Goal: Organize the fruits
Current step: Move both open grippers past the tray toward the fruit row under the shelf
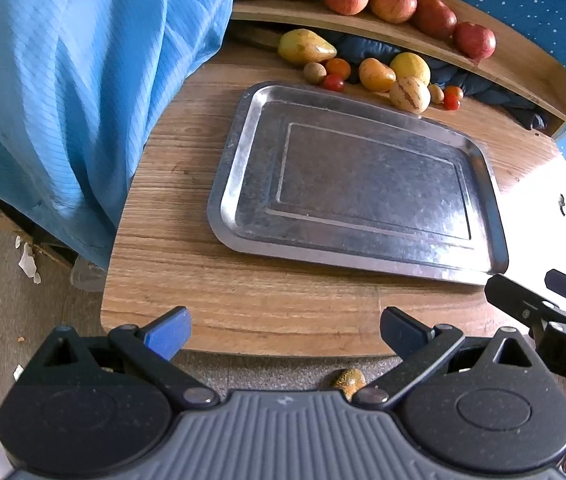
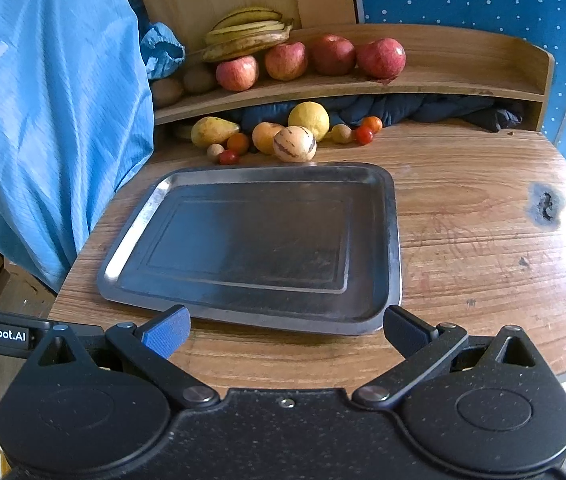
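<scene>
I am holding my left gripper (image 1: 285, 330) and right gripper (image 2: 285, 330) low at the near table (image 2: 483, 240) edge, both jaws spread wide and holding nothing. The bare metal tray (image 2: 393, 240) is lying mid-frame. Yellow, orange and red fruits (image 2: 295, 143) are clustering beyond its far rim, under the shelf (image 2: 443, 80) in the upper frame.
</scene>
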The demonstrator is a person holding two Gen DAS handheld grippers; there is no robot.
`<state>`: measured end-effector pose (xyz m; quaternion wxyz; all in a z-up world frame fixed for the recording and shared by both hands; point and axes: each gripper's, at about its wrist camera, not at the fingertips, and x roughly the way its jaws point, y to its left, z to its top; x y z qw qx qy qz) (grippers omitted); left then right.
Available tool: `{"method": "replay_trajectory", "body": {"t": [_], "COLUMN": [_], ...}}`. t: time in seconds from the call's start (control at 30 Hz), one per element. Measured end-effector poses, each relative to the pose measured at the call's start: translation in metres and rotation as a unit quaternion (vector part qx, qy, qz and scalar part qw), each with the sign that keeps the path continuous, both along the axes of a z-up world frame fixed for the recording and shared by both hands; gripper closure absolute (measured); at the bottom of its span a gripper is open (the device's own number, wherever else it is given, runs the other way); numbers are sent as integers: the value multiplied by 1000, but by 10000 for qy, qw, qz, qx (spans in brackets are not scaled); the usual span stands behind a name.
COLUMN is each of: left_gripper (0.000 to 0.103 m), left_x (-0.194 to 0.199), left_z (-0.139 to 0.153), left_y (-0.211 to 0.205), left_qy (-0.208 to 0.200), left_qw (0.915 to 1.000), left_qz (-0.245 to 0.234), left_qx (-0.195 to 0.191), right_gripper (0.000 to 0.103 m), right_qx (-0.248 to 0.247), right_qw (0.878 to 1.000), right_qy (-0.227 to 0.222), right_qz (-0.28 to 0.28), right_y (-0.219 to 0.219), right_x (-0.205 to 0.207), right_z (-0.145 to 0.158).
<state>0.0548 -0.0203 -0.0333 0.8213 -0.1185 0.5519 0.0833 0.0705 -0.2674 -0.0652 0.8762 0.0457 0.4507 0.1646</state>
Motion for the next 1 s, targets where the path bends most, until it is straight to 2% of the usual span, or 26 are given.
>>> {"method": "replay_trajectory", "body": {"t": [0.43,1.0], "left_gripper": [1,1], "left_x": [39,102], "left_z": [0,-2], "left_y": [-14,-43], "left_qy": [-47,-79], "left_qw": [9995,9976], "left_qz": [300,678], "left_qx": [-42,-70], "right_gripper": [1,1], "right_qx": [5,11], "right_qw": [9995,9978], "right_qy": [50,-96], "right_qz": [296,652], "right_y": [-13,-46], "right_x": [48,127], "right_z": [-5,-10]}}
